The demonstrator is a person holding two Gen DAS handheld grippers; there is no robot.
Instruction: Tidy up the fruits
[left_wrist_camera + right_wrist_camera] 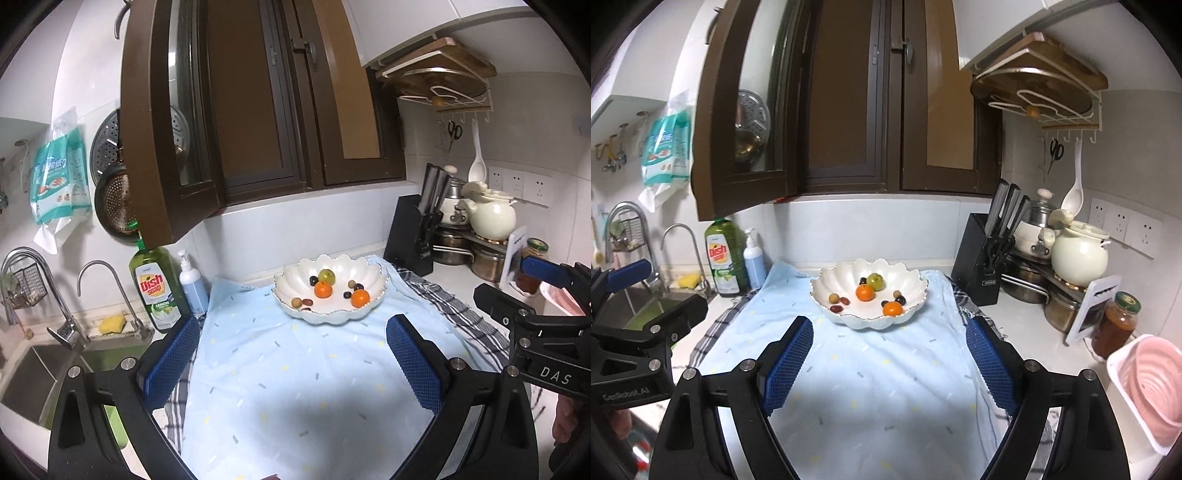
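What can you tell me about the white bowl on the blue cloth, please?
The white bowl is wide and shallow with a scalloped, petal-like rim edged in a thin darker line; it looks like glazed ceramic. It sits upright on the light blue cloth, near the cloth's far end. Inside lie two orange fruits, one green fruit and several small dark and brownish ones. Neither gripper touches it; both are short of it with open jaws.

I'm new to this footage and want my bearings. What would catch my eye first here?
First the white scalloped bowl at the back of the light blue cloth, holding two bright orange mandarins, a green fruit and some small dark ones. Next, the left gripper and right gripper frame the near edge, both open and empty. Behind it all stands a dark brown window.
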